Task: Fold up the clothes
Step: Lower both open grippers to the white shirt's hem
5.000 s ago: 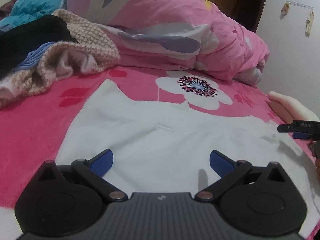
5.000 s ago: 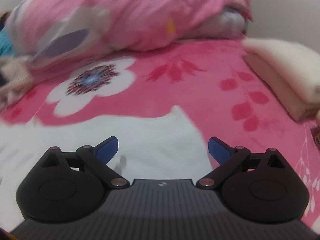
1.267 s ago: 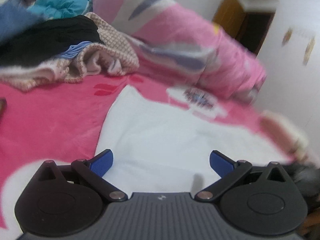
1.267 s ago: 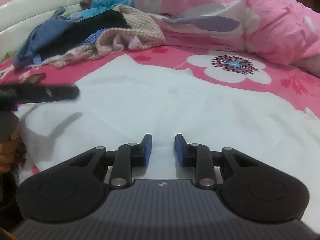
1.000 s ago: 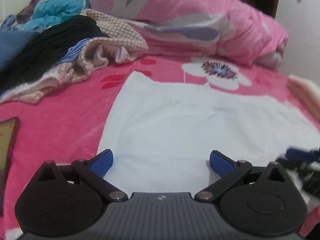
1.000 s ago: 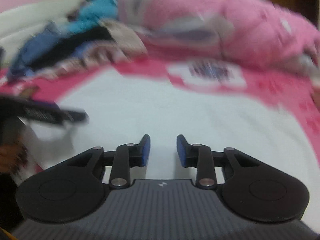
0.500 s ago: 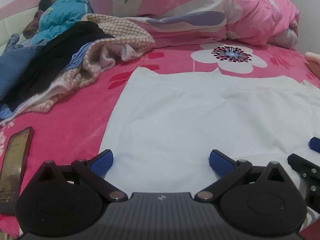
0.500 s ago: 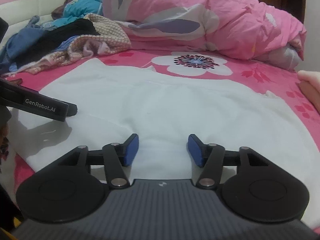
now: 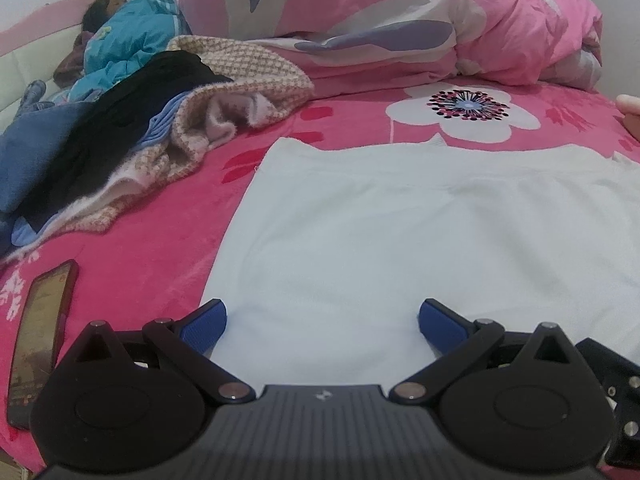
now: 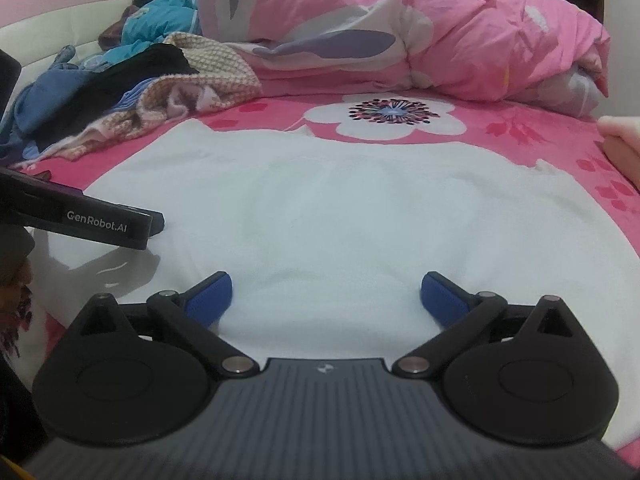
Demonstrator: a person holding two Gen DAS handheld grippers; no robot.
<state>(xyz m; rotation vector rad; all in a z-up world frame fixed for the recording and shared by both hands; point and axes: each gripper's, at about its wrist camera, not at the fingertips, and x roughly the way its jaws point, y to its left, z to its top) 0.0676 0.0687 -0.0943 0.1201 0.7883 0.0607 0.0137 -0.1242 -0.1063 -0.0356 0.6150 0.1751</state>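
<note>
Just-spread right claw (image 10: 326,296) and wide-open left claw (image 9: 322,322) grip nothing; white garment (image 10: 340,216) lies flat, long axis left-right.

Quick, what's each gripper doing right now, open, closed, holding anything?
Left gripper: open, holding nothing, above the white garment.
Right gripper: jaws have just been opening, now wide open, nothing gripped, white garment below.

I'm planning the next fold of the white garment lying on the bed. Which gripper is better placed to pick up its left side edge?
Probably the left gripper: the white garment's left side edge runs just beside its left pad. The right gripper, jaws just opened and holding nothing, sits further along the near hem.
</note>
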